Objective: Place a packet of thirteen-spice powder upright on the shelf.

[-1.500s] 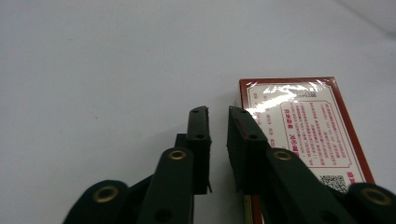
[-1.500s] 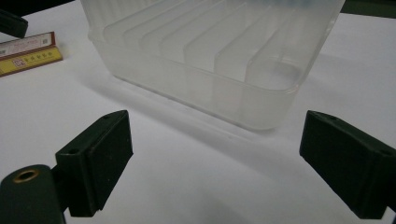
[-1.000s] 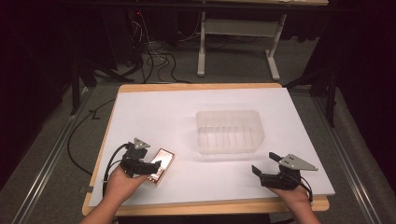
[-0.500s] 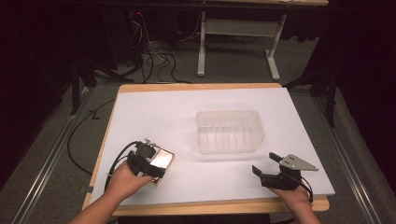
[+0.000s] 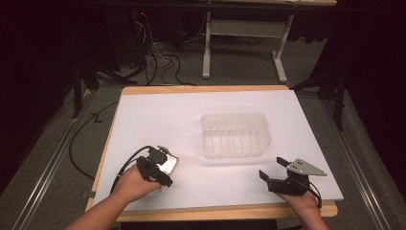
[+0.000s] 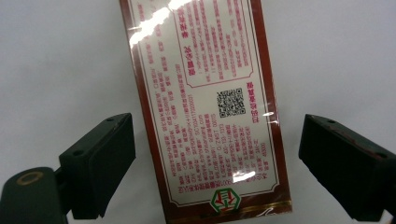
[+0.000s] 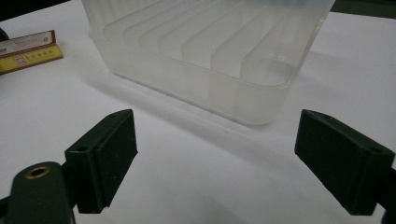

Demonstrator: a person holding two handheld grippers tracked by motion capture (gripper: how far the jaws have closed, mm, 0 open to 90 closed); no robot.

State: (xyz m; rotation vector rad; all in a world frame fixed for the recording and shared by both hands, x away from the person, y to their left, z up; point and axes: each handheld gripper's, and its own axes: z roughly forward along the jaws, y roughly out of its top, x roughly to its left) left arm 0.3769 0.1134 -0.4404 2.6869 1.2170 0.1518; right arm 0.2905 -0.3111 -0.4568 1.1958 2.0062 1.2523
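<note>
Lying flat: a dark-red-bordered printed box [image 6: 205, 107] rests on the white table [image 5: 158, 120], at its near left.
Box axis: in the left gripper view its long side runs away from the camera, leaning slightly left; a QR code and red print face up, with a green emblem at the near end.
Left gripper [image 5: 160, 167]: directly over the box, jaws spread wide on either side of it, touching neither long edge.
Clear plastic bin [image 5: 235, 135]: mid-table, right of the box and well apart from it; ribbed floor, nothing visible inside.
Right gripper [image 5: 275, 168]: near right, just short of the bin, jaws apart, holding nothing.
</note>
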